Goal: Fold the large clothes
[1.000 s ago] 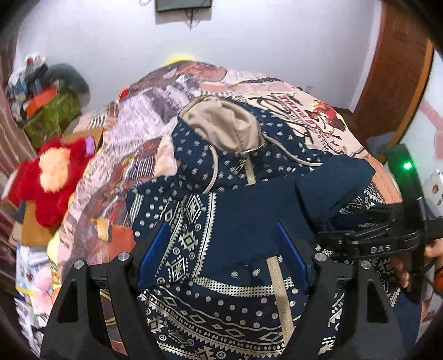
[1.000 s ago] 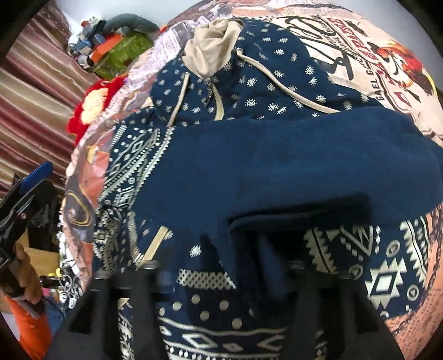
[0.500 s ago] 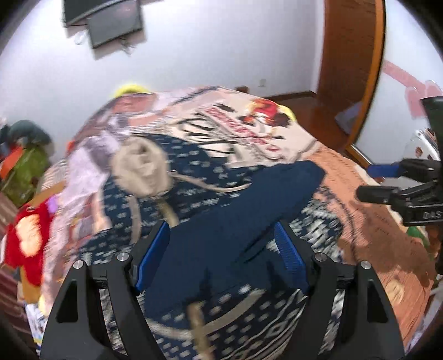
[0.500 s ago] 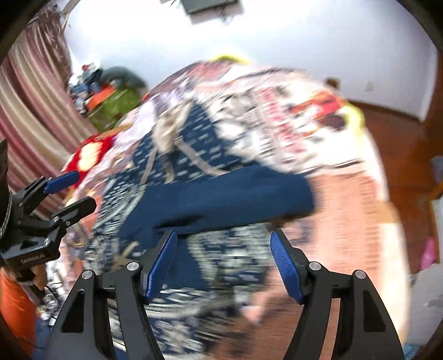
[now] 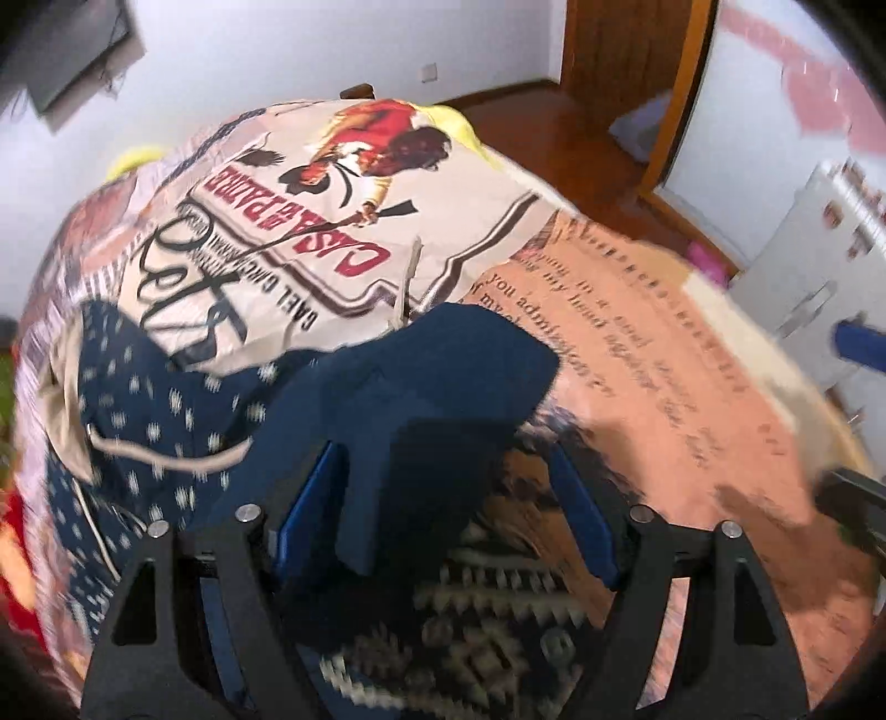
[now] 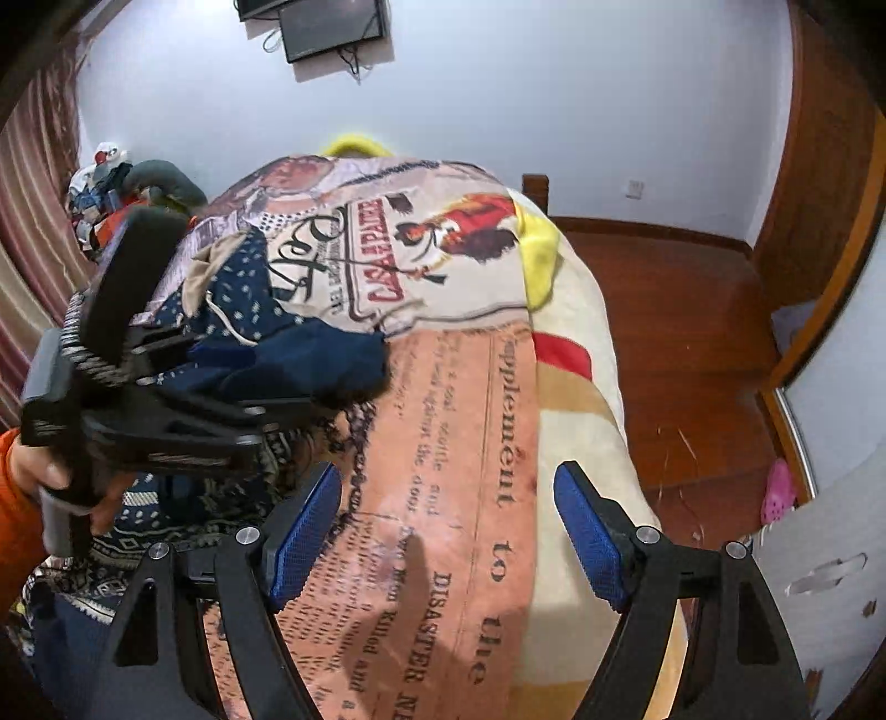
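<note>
A navy hoodie (image 5: 166, 399) with white dots and a beige hood lies on the printed bedspread (image 5: 637, 343). Its plain navy sleeve (image 5: 443, 376) is folded across the body. My left gripper (image 5: 446, 515) points down over the sleeve's end. Its jaws are closing with the navy cloth between them, and the pads do not visibly press on it. In the right wrist view the hoodie (image 6: 243, 299) and sleeve (image 6: 299, 360) lie at the left, under the left tool held by a hand (image 6: 33, 476). My right gripper (image 6: 448, 531) hangs over bare bedspread (image 6: 443, 415), its jaws opening and empty.
The bed's right edge drops to a wooden floor (image 6: 692, 332) with a pink slipper (image 6: 778, 493). A screen (image 6: 332, 27) hangs on the far wall. Toys and clothes (image 6: 111, 183) are piled at the bed's far left. A white cabinet (image 5: 819, 232) stands at the right.
Both views have swung right. The left gripper travelled from the hoodie's body to the sleeve's end. The right gripper left the sleeve, drew back over bare bedspread, and its jaws widened.
</note>
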A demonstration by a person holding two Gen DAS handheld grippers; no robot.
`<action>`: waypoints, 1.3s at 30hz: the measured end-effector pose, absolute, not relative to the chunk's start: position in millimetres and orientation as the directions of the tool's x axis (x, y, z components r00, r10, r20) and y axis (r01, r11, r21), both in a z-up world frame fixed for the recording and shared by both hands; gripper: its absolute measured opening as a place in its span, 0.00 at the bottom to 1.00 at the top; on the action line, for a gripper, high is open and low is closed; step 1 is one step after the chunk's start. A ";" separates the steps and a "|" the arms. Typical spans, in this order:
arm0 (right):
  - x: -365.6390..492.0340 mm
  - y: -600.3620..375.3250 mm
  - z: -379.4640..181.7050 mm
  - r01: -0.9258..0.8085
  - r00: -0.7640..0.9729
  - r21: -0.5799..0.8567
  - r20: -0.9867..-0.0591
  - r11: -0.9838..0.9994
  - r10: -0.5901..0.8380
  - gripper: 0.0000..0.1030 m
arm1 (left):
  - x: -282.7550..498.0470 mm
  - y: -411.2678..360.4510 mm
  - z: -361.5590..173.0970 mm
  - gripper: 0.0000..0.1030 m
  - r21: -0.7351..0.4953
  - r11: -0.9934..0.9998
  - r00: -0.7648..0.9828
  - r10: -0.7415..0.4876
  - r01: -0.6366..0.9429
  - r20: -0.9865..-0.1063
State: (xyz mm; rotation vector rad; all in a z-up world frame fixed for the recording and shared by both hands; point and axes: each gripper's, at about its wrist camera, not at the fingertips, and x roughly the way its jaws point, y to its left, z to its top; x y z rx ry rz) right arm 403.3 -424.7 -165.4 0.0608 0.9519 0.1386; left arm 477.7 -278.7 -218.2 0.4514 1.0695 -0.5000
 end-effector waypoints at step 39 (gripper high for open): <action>478.8 -285.1 -236.8 -0.160 0.347 0.204 -0.904 0.966 0.249 0.75 | 425.2 123.4 -207.4 0.11 -0.126 0.991 0.476 -0.135 0.052 -0.869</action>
